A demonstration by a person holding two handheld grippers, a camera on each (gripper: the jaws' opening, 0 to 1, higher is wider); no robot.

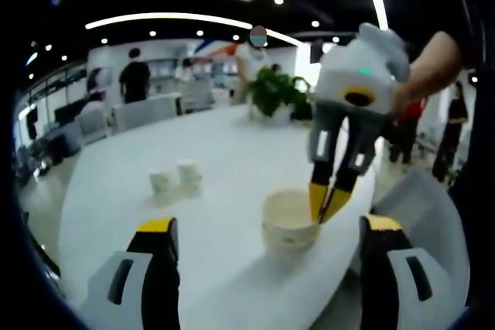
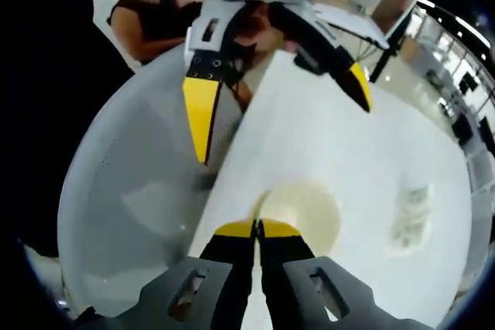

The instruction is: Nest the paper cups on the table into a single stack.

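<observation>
Left gripper [image 1: 267,226] with jaws spread wide apart, nothing between them, hovering over white table [image 1: 232,152]. Seen in right gripper view as well [image 2: 282,90], entering from the top, yellow tips well apart, above and beyond the cup.

Right gripper [image 2: 257,228] with yellow tips pressed together on near rim of wide paper cup [image 2: 305,210]; rim wall pinched between the tips, as far as the blur allows. Same gripper in left gripper view [image 1: 326,208], coming down from upper right, tips together at the far-right rim of wide paper cup [image 1: 288,222], held by a hand [image 1: 406,83].

Wide cup upright, mouth open, ahead of the left jaws and between them, nearer the right jaw, close to table edge.

Two small paper cups [image 1: 175,178] beyond the left jaw, just beside each other, well apart from the wide cup; upright or inverted, cannot tell. Blurred in right gripper view [image 2: 410,210], off to the right of the closed tips.

Green plant [image 1: 274,90] far behind on the table. White chair [image 2: 131,191] left of right jaws, below table edge.
</observation>
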